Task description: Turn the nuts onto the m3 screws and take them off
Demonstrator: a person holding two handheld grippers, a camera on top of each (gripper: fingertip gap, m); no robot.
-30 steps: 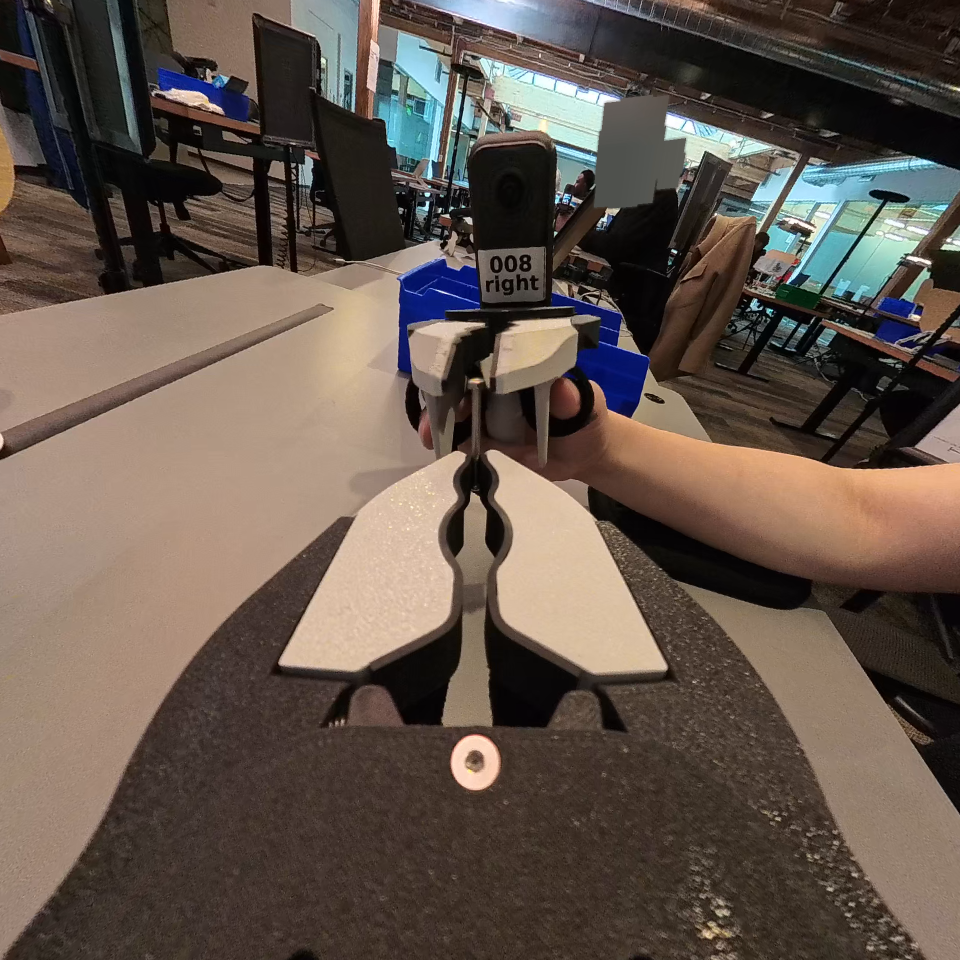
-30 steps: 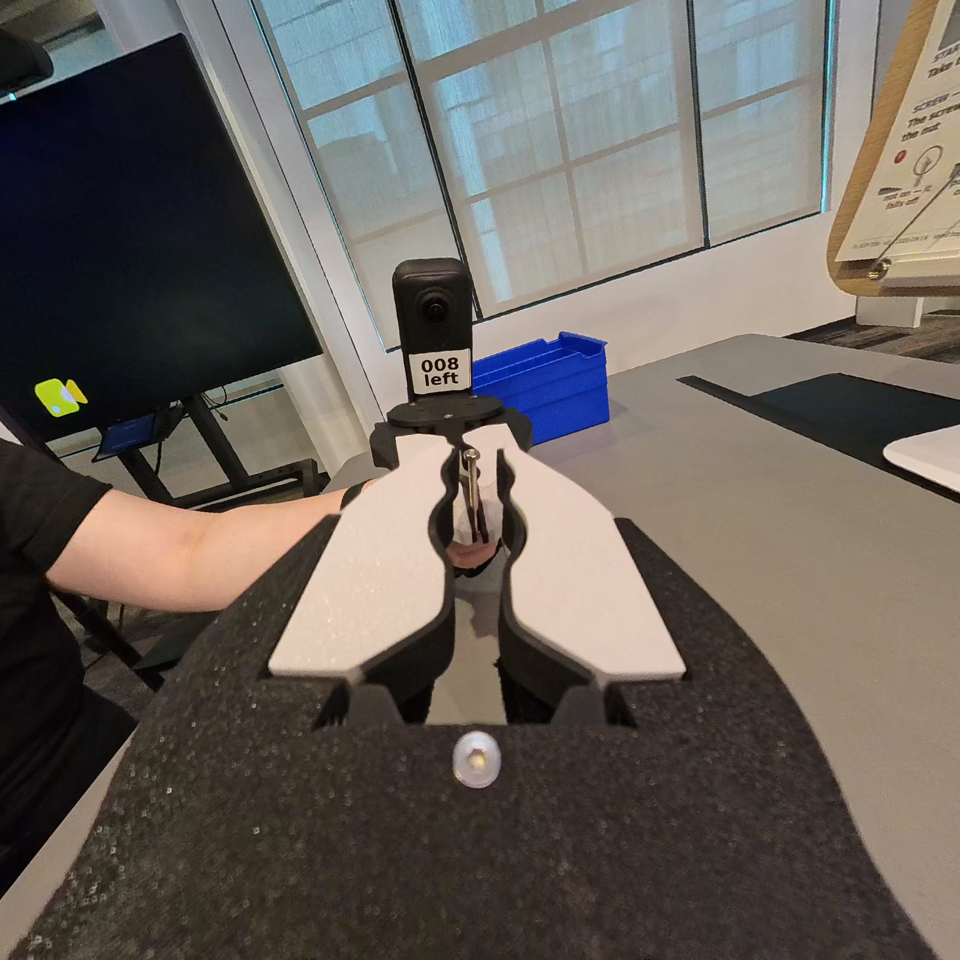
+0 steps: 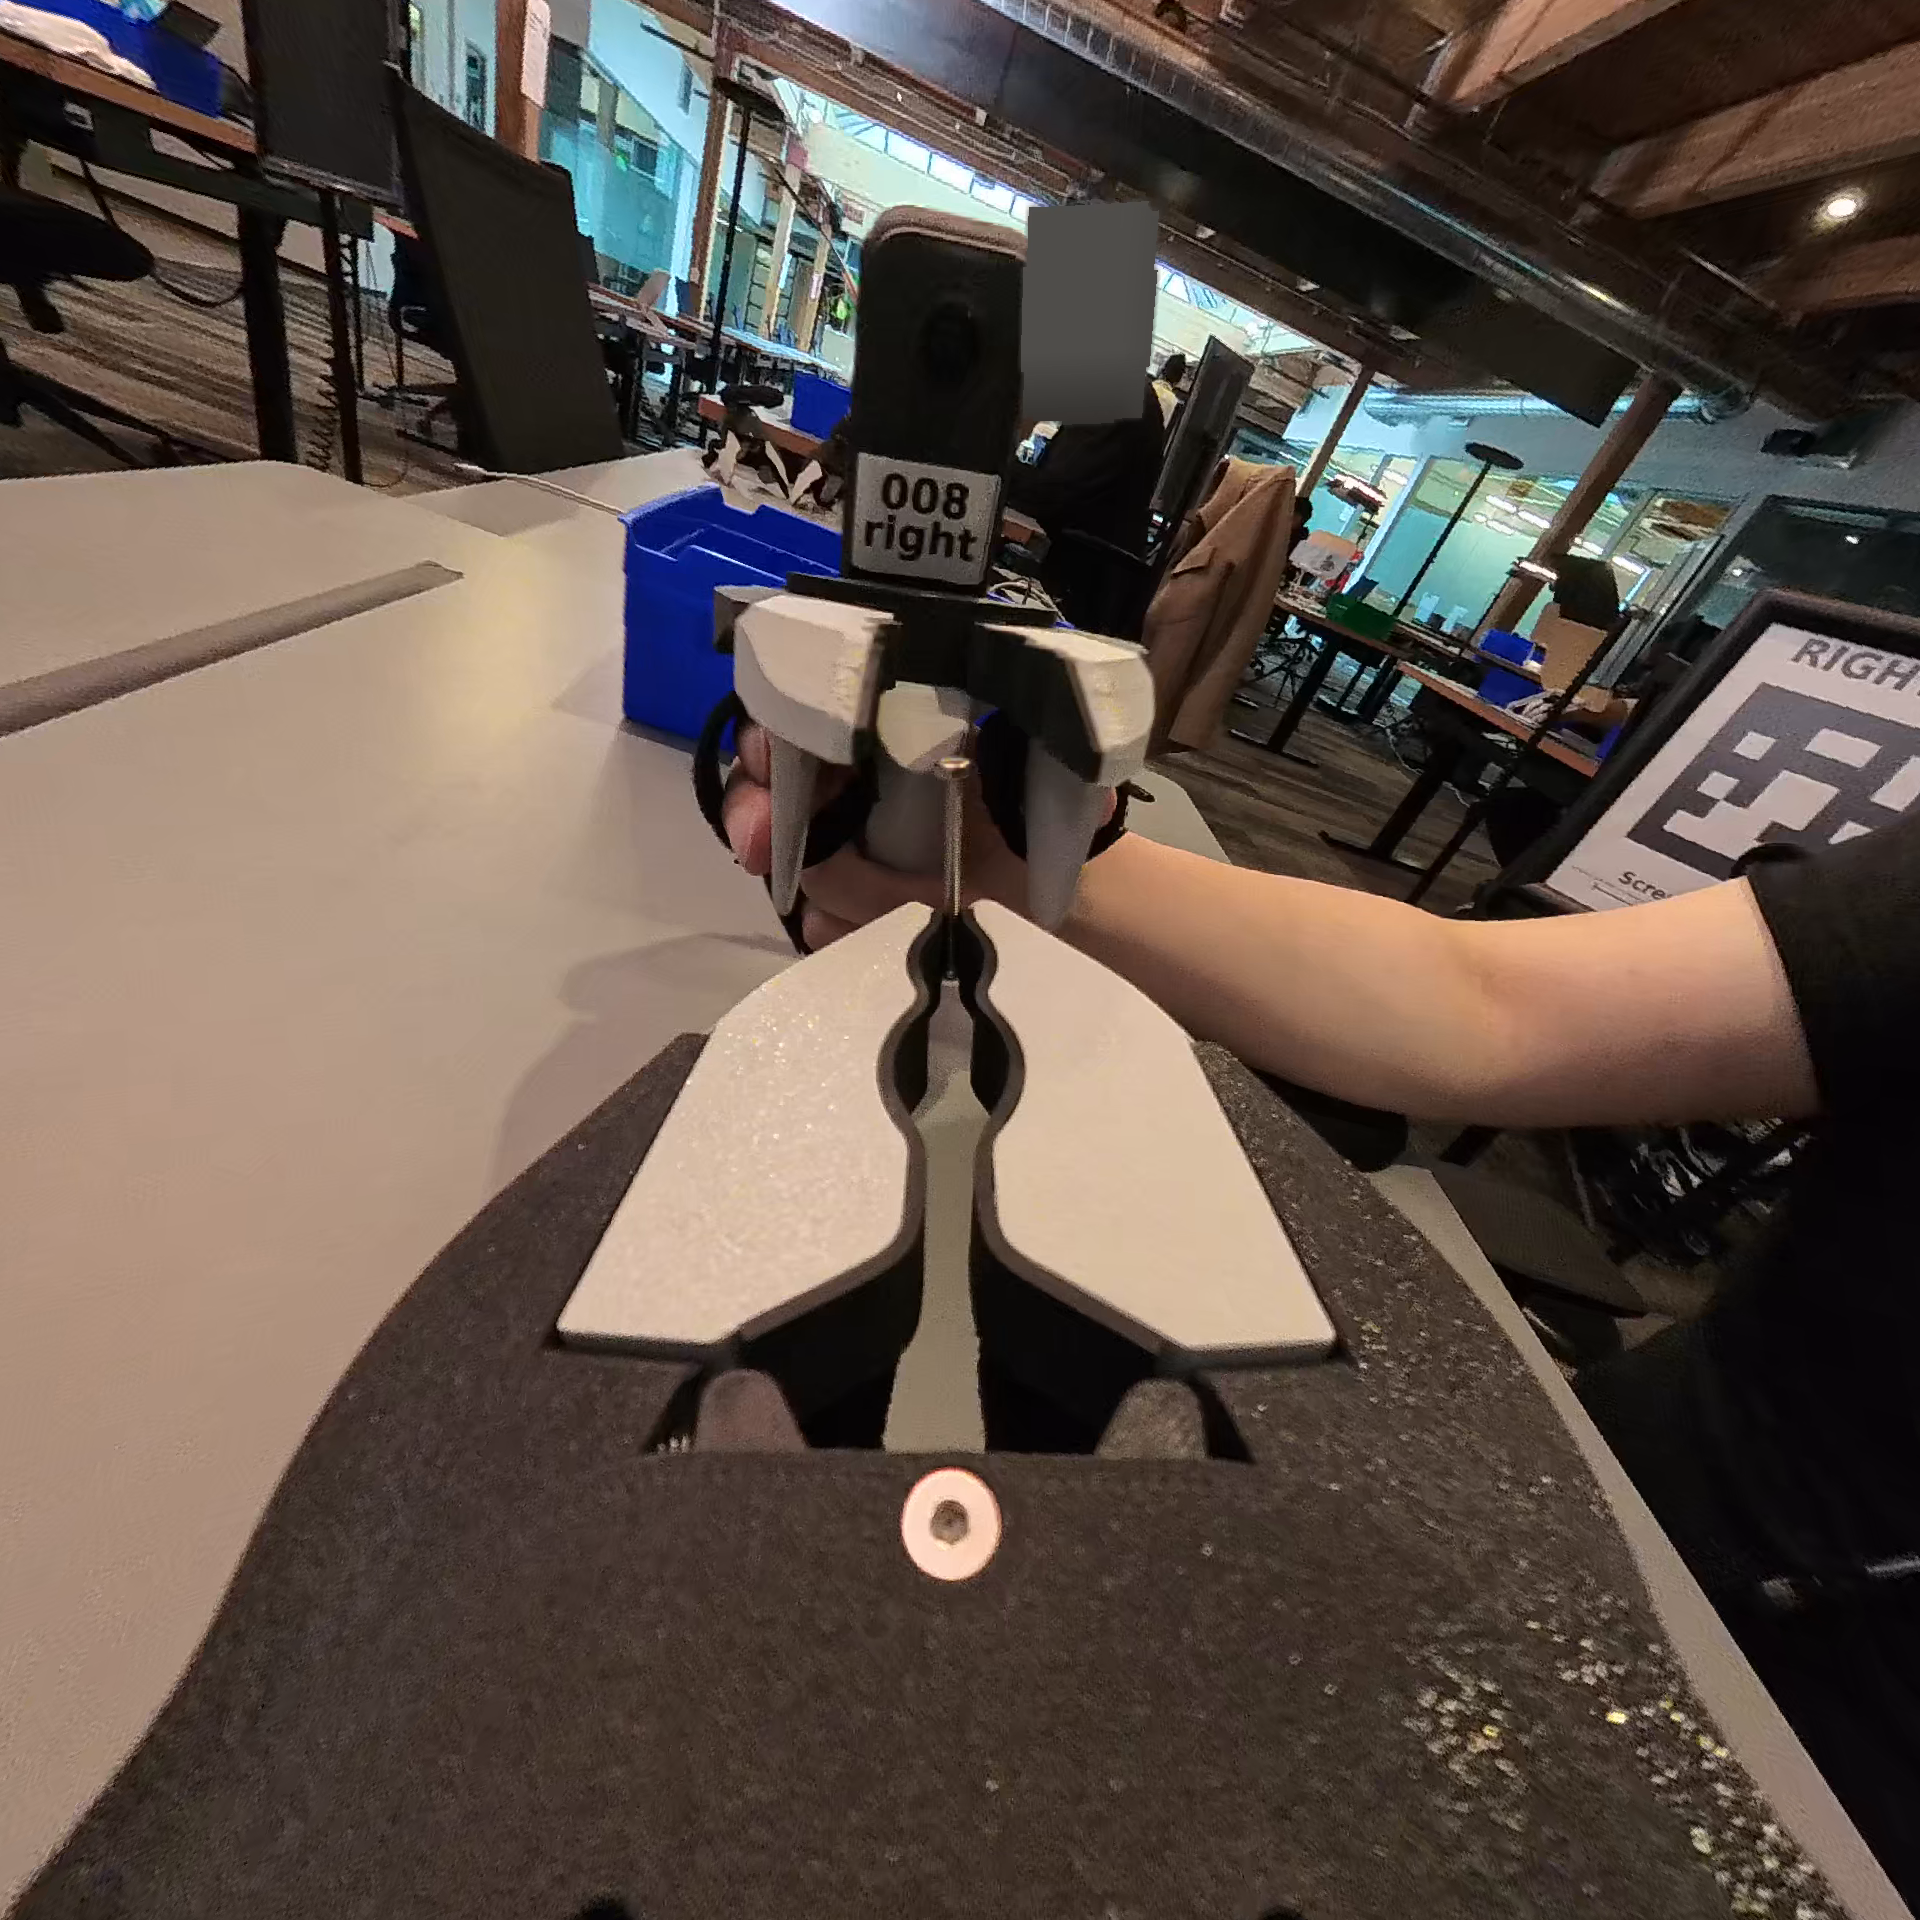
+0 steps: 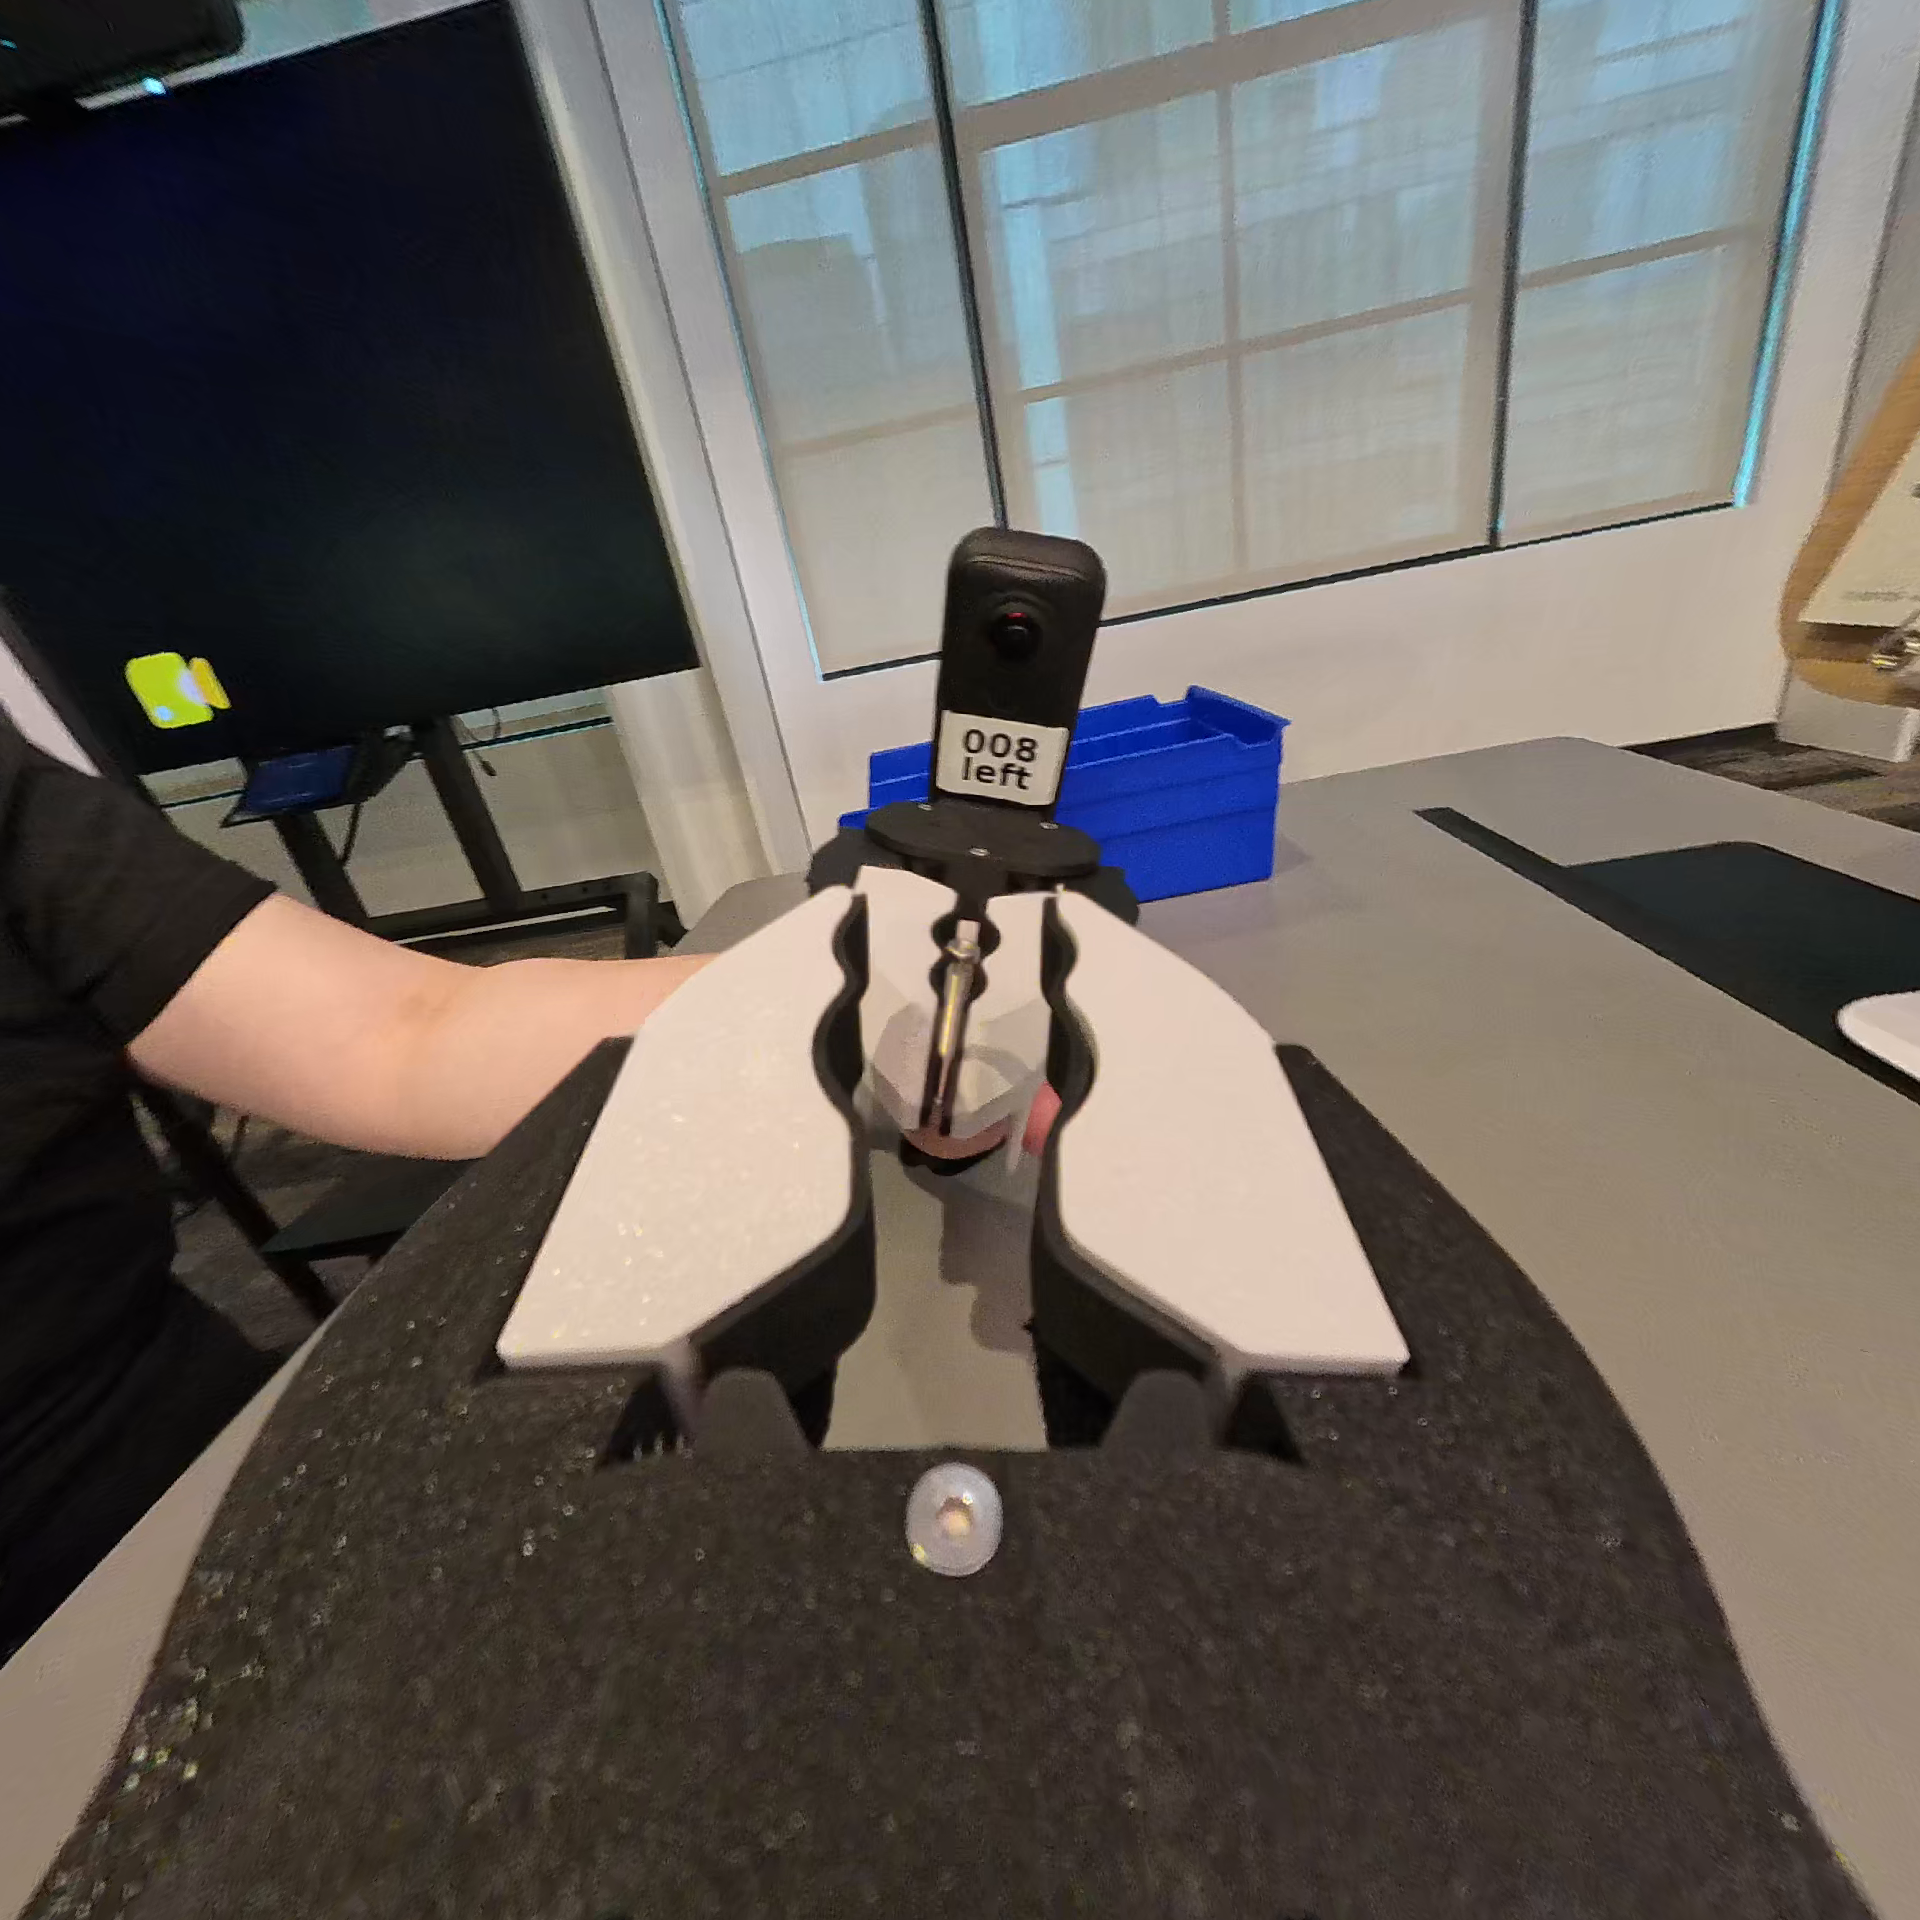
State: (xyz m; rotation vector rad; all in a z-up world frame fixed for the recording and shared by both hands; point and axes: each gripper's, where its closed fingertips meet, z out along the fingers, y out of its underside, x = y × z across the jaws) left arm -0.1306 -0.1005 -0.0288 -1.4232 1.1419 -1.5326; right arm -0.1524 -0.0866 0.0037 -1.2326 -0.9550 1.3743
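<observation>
Blue bin (image 3: 681,613) on grey table (image 3: 312,831)

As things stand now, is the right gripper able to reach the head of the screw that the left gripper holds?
Probably yes. The left gripper is shut on the screw, whose head end stands free above its tips. The right gripper is open, facing it, nothing between.

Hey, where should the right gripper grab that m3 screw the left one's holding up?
Take the bare shank just under the head, closing from both sides. The m3 screw stands upright with its lower end clamped in the left gripper, so only the upper length is free, and it sits between the open right gripper's fingers.
</observation>
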